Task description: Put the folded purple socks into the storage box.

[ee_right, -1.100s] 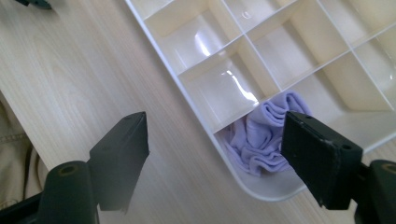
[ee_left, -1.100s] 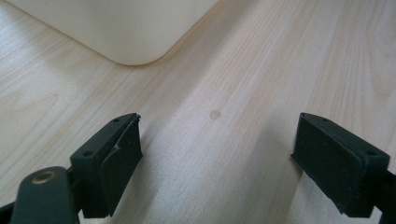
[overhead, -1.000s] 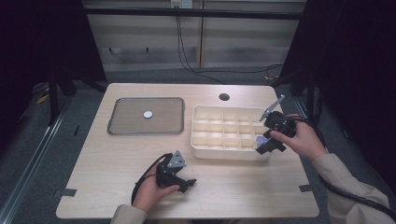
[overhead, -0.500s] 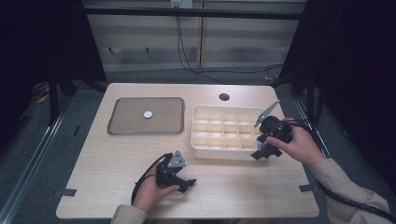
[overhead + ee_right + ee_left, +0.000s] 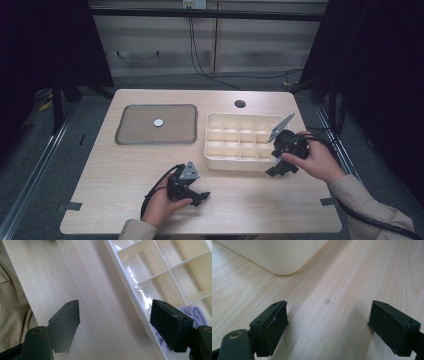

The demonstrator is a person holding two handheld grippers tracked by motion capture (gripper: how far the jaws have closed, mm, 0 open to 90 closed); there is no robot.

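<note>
- High view first: what has changed at the right gripper (image 5: 276, 170)?
- Against the earlier frames it has drawn back from above the right end of the divided box (image 5: 240, 163) toward the near table edge, and now sits just off the box's near right corner. The left gripper (image 5: 201, 194) has not shifted.
- State of the tools?
- Right gripper view: jaws spread wide, nothing between them but bare table (image 5: 100, 302) and the box's outer wall (image 5: 130, 290). Left gripper view: jaws equally wide over bare wood, empty, with a rounded box corner (image 5: 284, 265) ahead.
- And the item being handled?
- A lilac cloth (image 5: 196, 313) lies bunched in the box's corner cell, partly behind the right gripper's far jaw. It is inside the wall, and the pads are clear of it.
- Your reading?
- Judged as deposited: the cloth is in its cell, the tool is released and appears to be backing away. Whether any fold overhangs the divider I cannot tell.
- Other containers?
- The remaining cells appear empty from above. The shallow grey tray (image 5: 125, 138), well to the left of the box, holds one small white disc (image 5: 158, 122) near its middle, untouched.
- Outstanding?
- Possibly that disc; neither tool is near it.
</note>
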